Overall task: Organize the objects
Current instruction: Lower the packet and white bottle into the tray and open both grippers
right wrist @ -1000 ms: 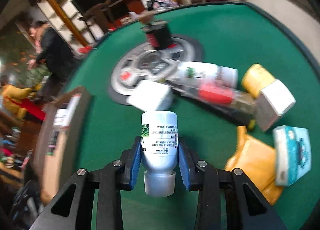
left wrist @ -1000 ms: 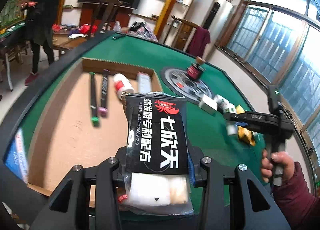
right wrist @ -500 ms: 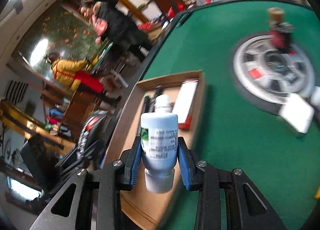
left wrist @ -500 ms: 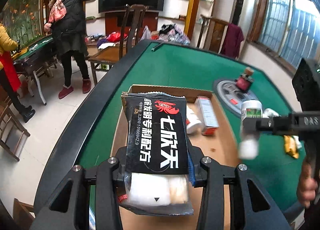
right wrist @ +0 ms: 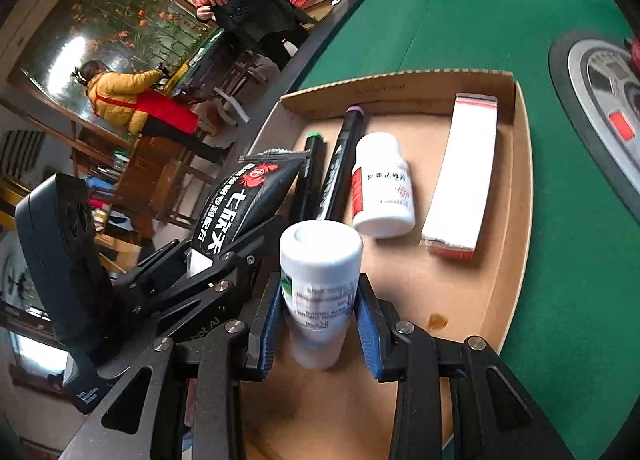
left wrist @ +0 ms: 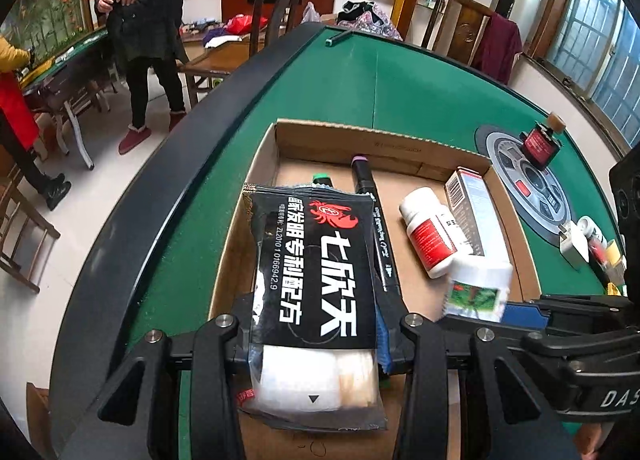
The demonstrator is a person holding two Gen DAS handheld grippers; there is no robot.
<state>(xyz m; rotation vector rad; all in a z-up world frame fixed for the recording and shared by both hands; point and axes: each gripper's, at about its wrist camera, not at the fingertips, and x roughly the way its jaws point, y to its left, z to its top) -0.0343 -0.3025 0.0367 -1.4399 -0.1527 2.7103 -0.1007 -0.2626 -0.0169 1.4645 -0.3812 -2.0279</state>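
The green felt worktop (left wrist: pixel 420 99) carries an open cardboard box (left wrist: pixel 360 139) near its dark rim, a round grey panel (left wrist: pixel 500 147) beside it, and small packages (left wrist: pixel 580 248) farther right.

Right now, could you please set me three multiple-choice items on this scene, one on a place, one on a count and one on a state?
1. Where does the white bottle with the red label lie?
A. inside the brown cardboard box
B. on the green felt
C. on the floor

2. How many black marker pens lie in the box?
A. none
B. two
C. five

3. What does the right gripper hold?
A. nothing
B. a flat carton
C. a white bottle with a green label

Answers: 1 A, it rests on the box floor. 2 B, one green-capped, one purple-capped. 3 C, blue pads press its sides.
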